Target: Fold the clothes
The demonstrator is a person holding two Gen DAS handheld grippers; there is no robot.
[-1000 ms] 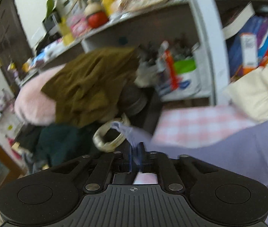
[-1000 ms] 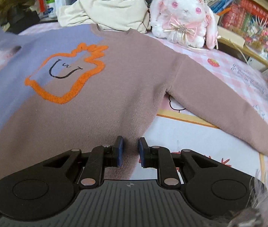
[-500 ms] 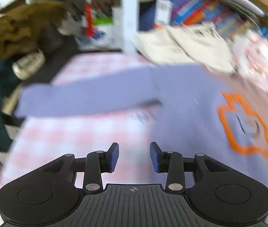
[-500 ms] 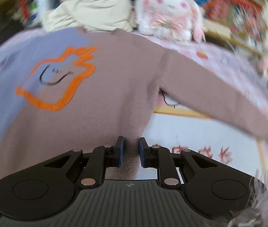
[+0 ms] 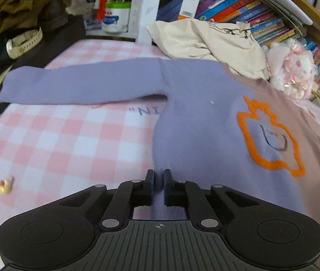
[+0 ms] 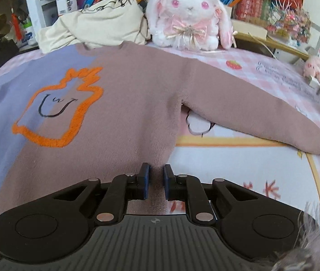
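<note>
Pinching sweater (image 5: pixel 196 122) hem, seemingly, both grippers

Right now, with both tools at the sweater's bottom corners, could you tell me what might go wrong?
1. The cream garment overlaps the sweater at its collar, so lifting or folding may drag it along.
2. The plush rabbit sits close behind the collar and could be knocked.
3. Each tool, left tool and right tool, pinches only an edge, which may slip.

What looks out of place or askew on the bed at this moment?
The cream garment is heaped unfolded and spills onto the sweater at its collar. A small toy lies loose on the checked sheet. The sweater itself lies flat, sleeves out.
</note>
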